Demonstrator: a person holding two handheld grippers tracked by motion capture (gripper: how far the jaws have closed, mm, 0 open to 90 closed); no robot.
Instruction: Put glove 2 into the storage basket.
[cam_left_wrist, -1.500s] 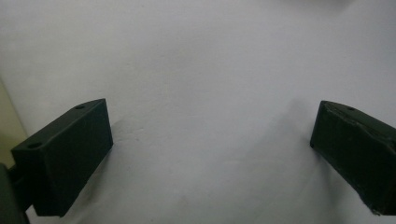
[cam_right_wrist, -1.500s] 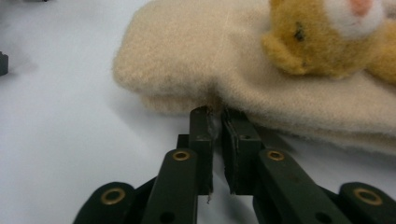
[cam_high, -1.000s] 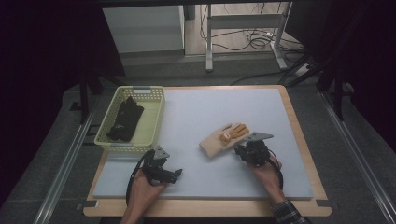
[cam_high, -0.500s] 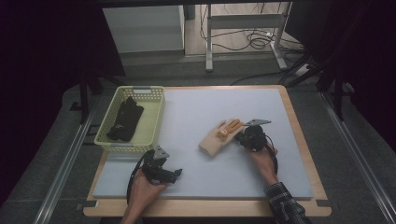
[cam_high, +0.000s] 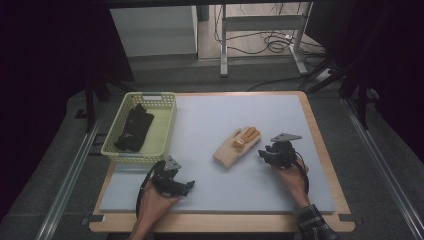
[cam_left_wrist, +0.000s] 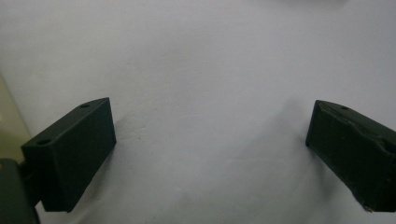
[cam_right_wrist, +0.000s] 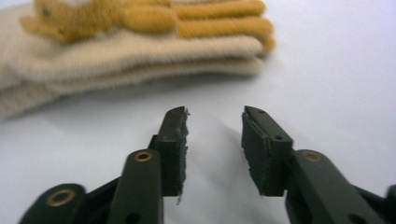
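A cream knit glove (cam_high: 234, 146) with orange fingertips lies flat on the pale mat (cam_high: 240, 100), right of centre. Just right of it my right gripper (cam_high: 264, 154) points at the glove, a short gap away. In the right gripper view its jaws (cam_right_wrist: 215, 116) have just been opening and stand apart with nothing between them, the glove (cam_right_wrist: 130, 51) lying ahead. My left gripper (cam_high: 188, 186) rests low near the front left of the mat. Seen from the left gripper view, it (cam_left_wrist: 210, 126) stands wide open over bare mat.
A yellow-green mesh basket (cam_high: 163, 129) stands at the mat's left edge with dark gloves (cam_high: 134, 129) inside. The mat lies on a wooden table (cam_high: 320, 135). Dark floor, metal rails and a desk frame with cables lie beyond.
My right gripper has pulled back from the glove toward the right, and its jaws have spread. The glove stays on the mat. The left gripper has not moved.
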